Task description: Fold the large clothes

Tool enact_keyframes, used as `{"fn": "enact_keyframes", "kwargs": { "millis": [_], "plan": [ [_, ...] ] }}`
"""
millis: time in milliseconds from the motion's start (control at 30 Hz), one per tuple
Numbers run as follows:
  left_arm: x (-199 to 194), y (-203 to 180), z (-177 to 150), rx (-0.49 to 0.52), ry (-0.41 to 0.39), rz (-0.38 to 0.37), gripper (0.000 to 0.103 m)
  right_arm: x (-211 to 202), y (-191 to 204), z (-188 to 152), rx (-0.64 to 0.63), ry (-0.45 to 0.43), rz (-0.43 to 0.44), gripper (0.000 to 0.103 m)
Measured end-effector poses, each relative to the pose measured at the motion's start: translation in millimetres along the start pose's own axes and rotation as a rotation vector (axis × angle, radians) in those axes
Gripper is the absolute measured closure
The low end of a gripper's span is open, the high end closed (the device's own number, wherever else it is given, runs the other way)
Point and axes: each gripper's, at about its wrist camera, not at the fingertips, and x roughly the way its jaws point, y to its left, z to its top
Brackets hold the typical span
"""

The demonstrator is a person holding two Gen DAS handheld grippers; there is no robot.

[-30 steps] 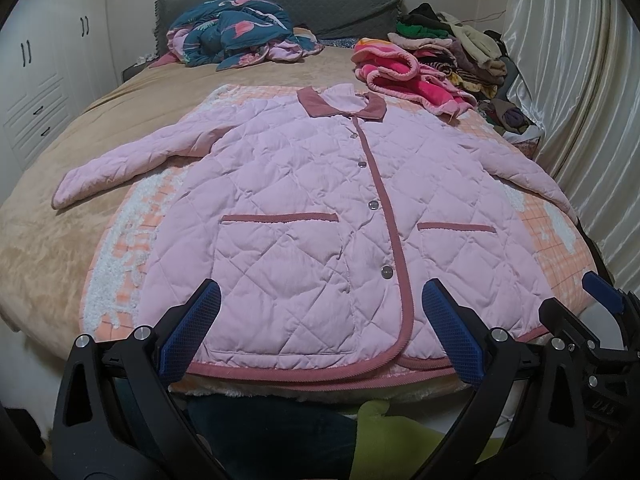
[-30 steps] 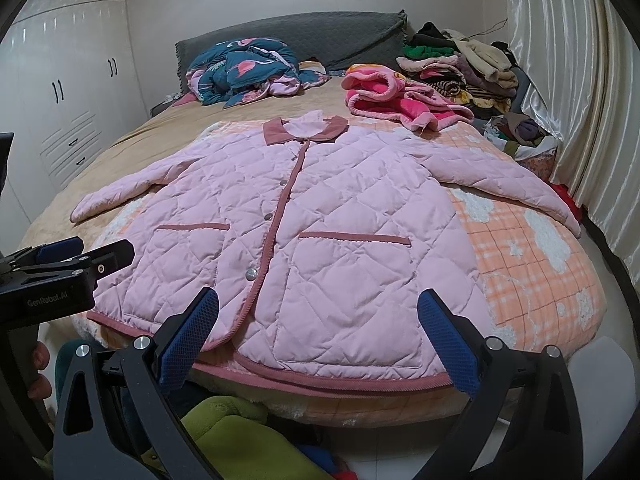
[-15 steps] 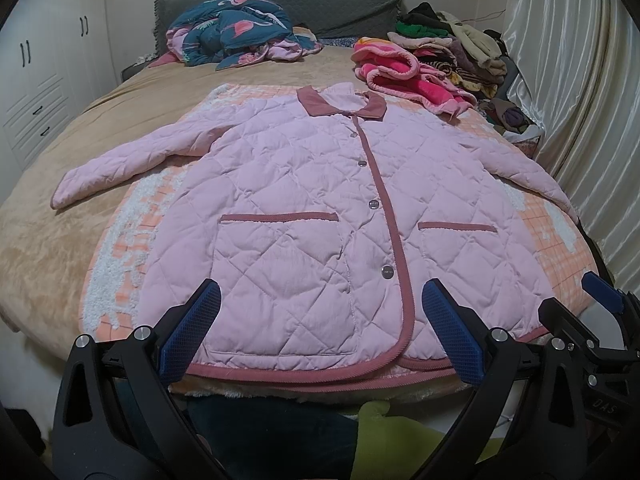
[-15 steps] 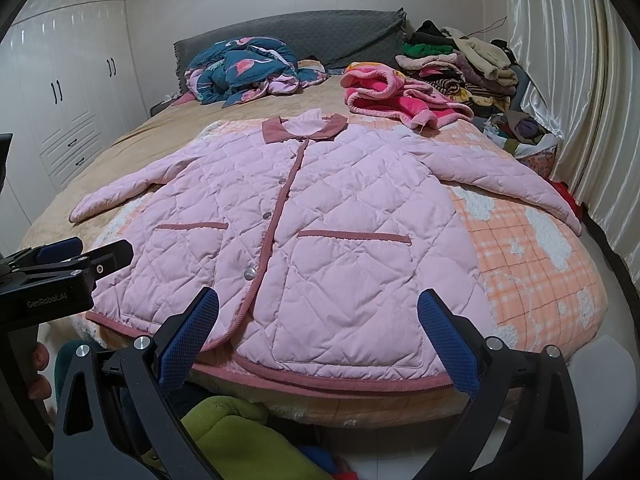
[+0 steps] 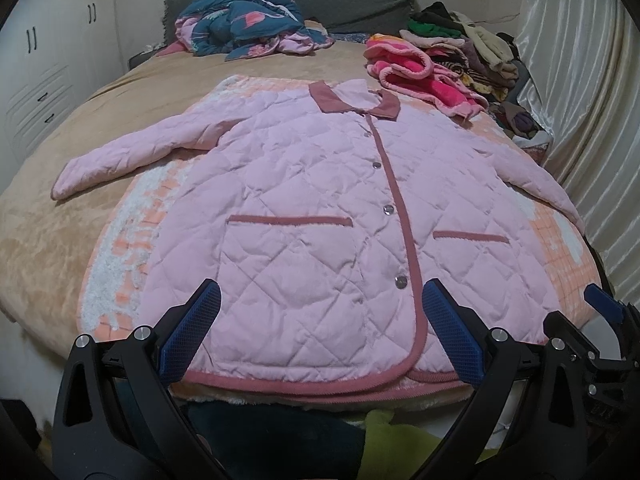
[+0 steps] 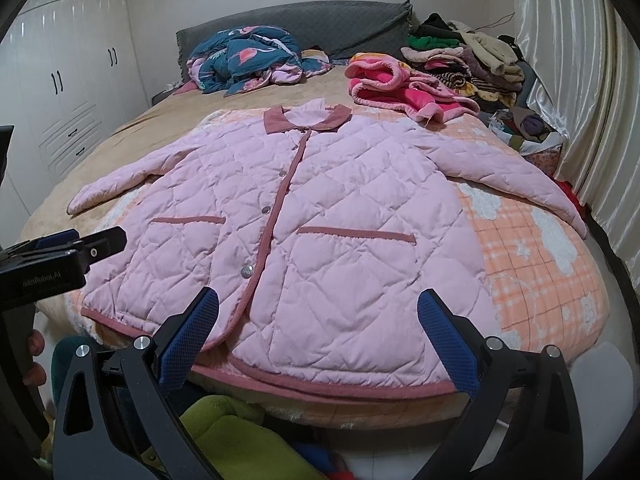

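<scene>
Quilted pink jacket (image 5: 320, 208) lies buttoned and front-up on your orange checked blanket (image 6: 532, 264) at the foot end of the bed (image 5: 48, 216), both sleeves spread out to the sides and the darker pink collar (image 6: 306, 118) pointing toward the grey headboard (image 6: 320, 20). Your left gripper (image 5: 318, 336) is released, its blue pads wide apart just short of the hem, grasping nothing. Your right gripper (image 6: 316, 340) is equally spread, poised over the hem's right half without touching the fabric. Farther up the bed sit a crumpled teal flamingo-print blanket (image 5: 244, 20), a bright pink fleece garment (image 6: 400, 80) and a stack of folded clothes (image 6: 460, 56) against the curtain (image 6: 580, 80). A white wardrobe (image 6: 68, 80) stands on your left.
</scene>
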Motion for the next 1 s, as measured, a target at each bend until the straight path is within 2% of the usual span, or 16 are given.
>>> {"fn": "enact_keyframes", "kwargs": {
  "millis": [467, 833, 1000],
  "plan": [
    [25, 1, 37, 0.0, 0.007, 0.024, 0.009, 29, -22, 40, 0.039, 0.011, 0.017, 0.004],
    [54, -22, 88, 0.03, 0.008, -0.002, 0.009, 59, -50, 82, 0.093, 0.008, 0.02, 0.004],
    [72, -36, 109, 0.052, 0.017, -0.006, 0.009, 79, -70, 101, 0.122, 0.011, -0.011, 0.004]
  ]
}}
